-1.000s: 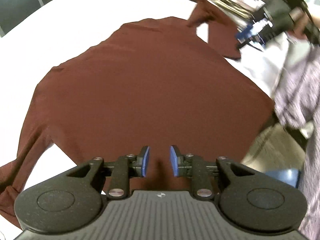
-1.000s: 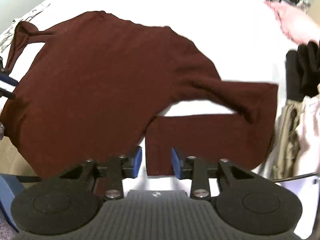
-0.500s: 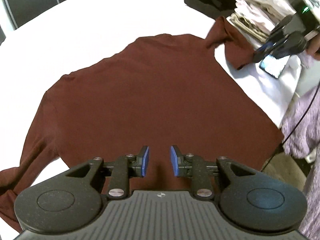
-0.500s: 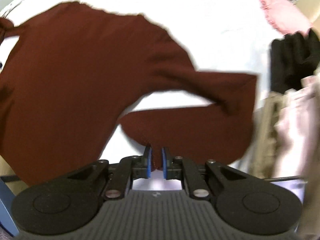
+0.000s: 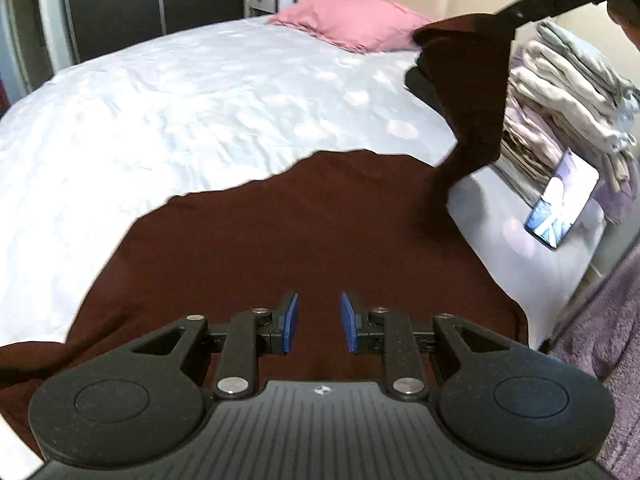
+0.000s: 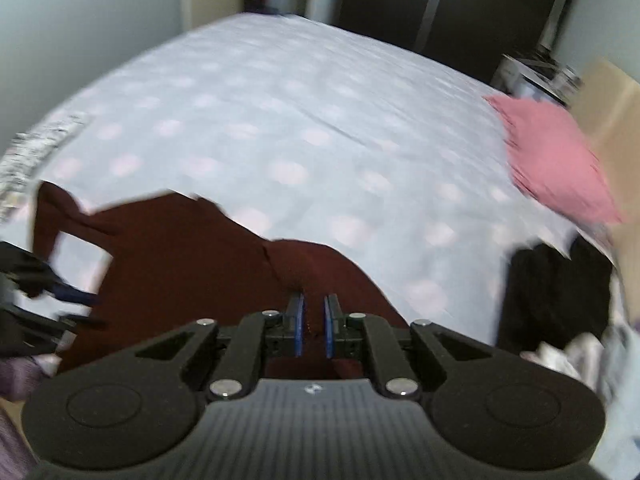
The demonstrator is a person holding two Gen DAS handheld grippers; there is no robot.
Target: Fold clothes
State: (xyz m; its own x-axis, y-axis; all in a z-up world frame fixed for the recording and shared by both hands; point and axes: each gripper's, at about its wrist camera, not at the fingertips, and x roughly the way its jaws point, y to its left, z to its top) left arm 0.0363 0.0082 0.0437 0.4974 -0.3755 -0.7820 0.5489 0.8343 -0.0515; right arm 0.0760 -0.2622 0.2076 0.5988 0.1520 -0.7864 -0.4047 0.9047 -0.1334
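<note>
Two black handheld grippers, blue pads.
Left gripper (image 5: 317, 322) and right gripper (image 6: 312, 326) had ribbed grey bodies, round side discs, silver screws.

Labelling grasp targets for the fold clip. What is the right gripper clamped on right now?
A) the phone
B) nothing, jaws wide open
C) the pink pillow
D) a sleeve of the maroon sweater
D: in the right wrist view the right gripper has its jaws nearly together with maroon fabric pinched between them, and the left wrist view shows the sleeve hanging lifted off the bed.
</note>
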